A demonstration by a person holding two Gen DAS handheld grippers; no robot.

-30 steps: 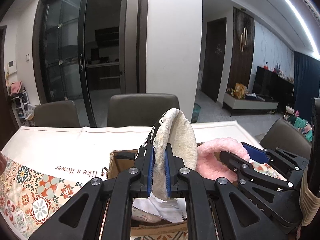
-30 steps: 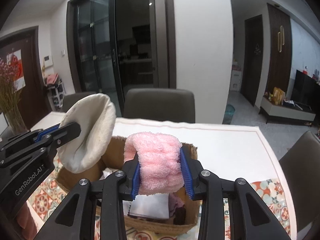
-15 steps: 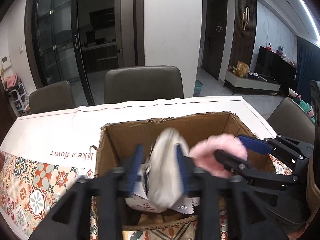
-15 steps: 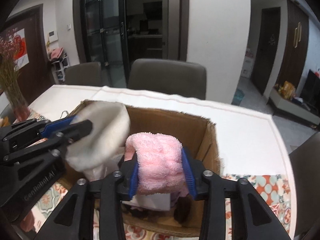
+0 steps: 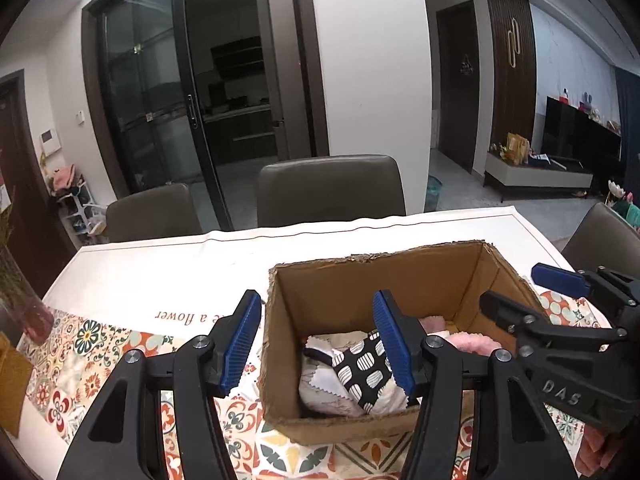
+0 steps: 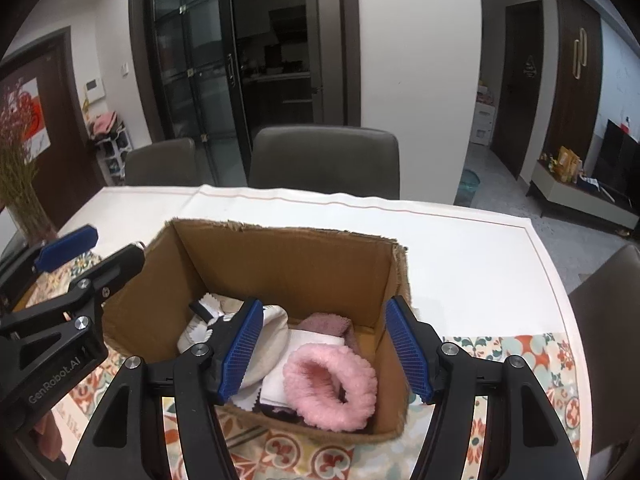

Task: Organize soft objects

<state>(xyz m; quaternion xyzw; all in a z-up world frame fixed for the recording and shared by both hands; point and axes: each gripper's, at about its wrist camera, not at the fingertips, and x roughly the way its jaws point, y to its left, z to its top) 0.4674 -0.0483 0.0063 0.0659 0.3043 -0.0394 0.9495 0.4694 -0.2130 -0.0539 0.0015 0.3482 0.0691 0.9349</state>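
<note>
An open cardboard box [image 5: 360, 288] [image 6: 288, 256] stands on the table. Inside lie a pink fluffy band [image 6: 332, 386], a cream cloth pad [image 6: 268, 340], a black-and-white patterned cloth [image 5: 362, 366] and white fabric swatches [image 5: 320, 388]. My left gripper [image 5: 320, 346] is open and empty above the box's near left corner. My right gripper [image 6: 326, 346] is open and empty over the box, just above the pink band. Each gripper shows at the edge of the other's view.
The table carries a white cloth [image 5: 180, 272] and a patterned runner [image 5: 80, 344]. Grey chairs [image 5: 332, 188] stand at the far side and one at the right [image 6: 608, 292]. A vase of dried flowers [image 6: 20, 192] stands at the left.
Both grippers lowered toward the box and opened. The cream pad left my left gripper and the pink band left my right gripper; both now lie in the box.
</note>
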